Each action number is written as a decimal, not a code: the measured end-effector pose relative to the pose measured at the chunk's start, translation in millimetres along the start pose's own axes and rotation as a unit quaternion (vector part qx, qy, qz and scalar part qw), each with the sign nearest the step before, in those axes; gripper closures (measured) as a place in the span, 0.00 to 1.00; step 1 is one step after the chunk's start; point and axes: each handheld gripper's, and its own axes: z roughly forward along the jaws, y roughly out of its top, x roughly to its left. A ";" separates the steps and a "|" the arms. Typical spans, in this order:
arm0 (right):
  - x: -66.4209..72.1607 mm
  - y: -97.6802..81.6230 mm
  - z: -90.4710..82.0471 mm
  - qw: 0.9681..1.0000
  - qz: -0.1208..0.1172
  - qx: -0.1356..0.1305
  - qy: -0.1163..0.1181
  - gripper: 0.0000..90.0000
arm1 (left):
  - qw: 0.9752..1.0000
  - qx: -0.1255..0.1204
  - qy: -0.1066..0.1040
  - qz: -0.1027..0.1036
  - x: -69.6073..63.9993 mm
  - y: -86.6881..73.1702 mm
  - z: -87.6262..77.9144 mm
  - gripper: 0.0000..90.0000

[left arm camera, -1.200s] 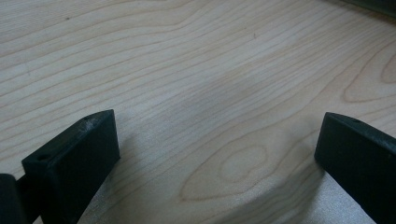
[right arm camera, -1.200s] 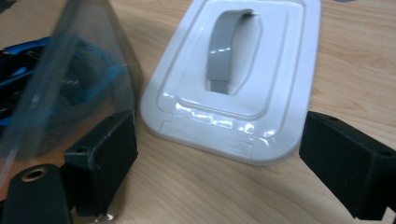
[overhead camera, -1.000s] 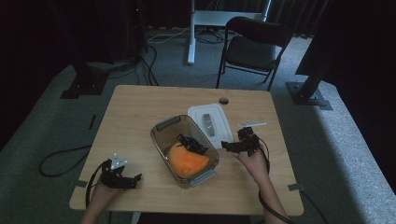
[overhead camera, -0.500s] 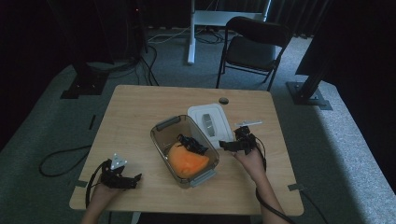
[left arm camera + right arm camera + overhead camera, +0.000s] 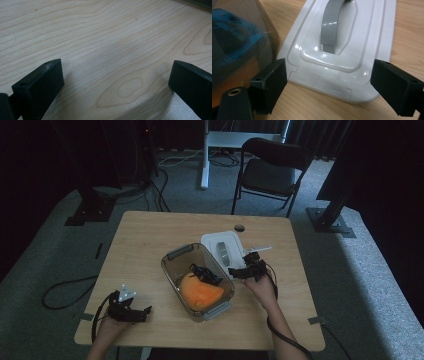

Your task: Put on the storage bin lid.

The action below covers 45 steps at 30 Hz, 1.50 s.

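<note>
Taking the clear plastic bin [image 5: 197, 281] at mid-table as the marker. Nearest the person, well off to the bin's near-left by the table's [image 5: 150, 240] front edge: the left gripper [image 5: 142, 312], held in a hand [image 5: 107, 329], jaws spread wide with bare wood grain between them in the left gripper view [image 5: 117, 85] — pinching nothing. Just off the bin's right wall: the right gripper [image 5: 235, 271], held in the other hand [image 5: 262, 290], jaws likewise spread wide and empty; in the right gripper view [image 5: 328, 82] they stand to either side of the near end of the white lid [image 5: 342, 47], one jaw close by the bin's smoky wall [image 5: 242, 45], neither seen to touch the lid. Inside the bin: an orange soft item [image 5: 200, 291] at the near end, a black tangled item [image 5: 205, 273] toward the middle; through the wall something blue [image 5: 229, 27] shows, too blurred to name. Lid — white, with a grey handle [image 5: 330, 25] along its middle, lying flat on the table just beside the bin's far-right side [image 5: 222, 247]. Beyond the lid, a small dark round spot on the tabletop [image 5: 239, 227]. Past the table's far edge, on the grey carpet: a dark folding chair [image 5: 272, 170] and a white stand leg [image 5: 204, 155].
</note>
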 end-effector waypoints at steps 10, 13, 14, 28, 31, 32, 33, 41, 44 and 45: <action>2.5 12.8 20.1 1.000 -0.004 0.000 -0.017 0.20 | 1.000 0.000 0.000 0.000 0.0 0.0 0.1 0.00; 3.0 16.1 26.6 1.000 -0.004 0.002 -0.024 0.21 | 1.000 0.000 0.000 0.000 0.0 0.0 0.0 0.00; 3.0 16.1 26.6 1.000 -0.004 0.002 -0.024 0.21 | 1.000 0.000 0.000 0.000 0.0 0.0 0.0 0.00; -0.2 20.9 55.7 0.999 0.012 0.001 -0.052 0.26 | 1.000 0.000 0.000 0.000 0.0 0.0 0.0 0.00; -0.4 21.5 60.7 0.998 0.012 0.005 -0.054 0.29 | 1.000 0.000 0.000 0.000 0.1 0.0 0.0 0.00; -0.4 21.5 60.7 0.998 0.012 0.005 -0.054 0.29 | 1.000 0.000 0.000 0.000 0.1 0.0 0.0 0.00; -1.0 21.0 64.9 0.998 0.012 0.011 -0.055 0.35 | 1.000 0.000 0.000 0.000 0.1 0.0 0.0 0.00; -0.2 22.4 71.2 0.998 0.006 0.009 -0.060 0.49 | 1.000 0.000 0.000 0.000 0.0 0.0 0.0 0.00; 1.7 23.2 72.7 0.998 0.001 0.009 -0.064 0.53 | 1.000 0.000 0.000 0.000 0.0 0.0 0.0 0.00; 3.0 23.7 73.3 0.998 -0.003 0.011 -0.067 0.54 | 1.000 0.000 0.000 0.000 0.1 0.0 0.0 0.00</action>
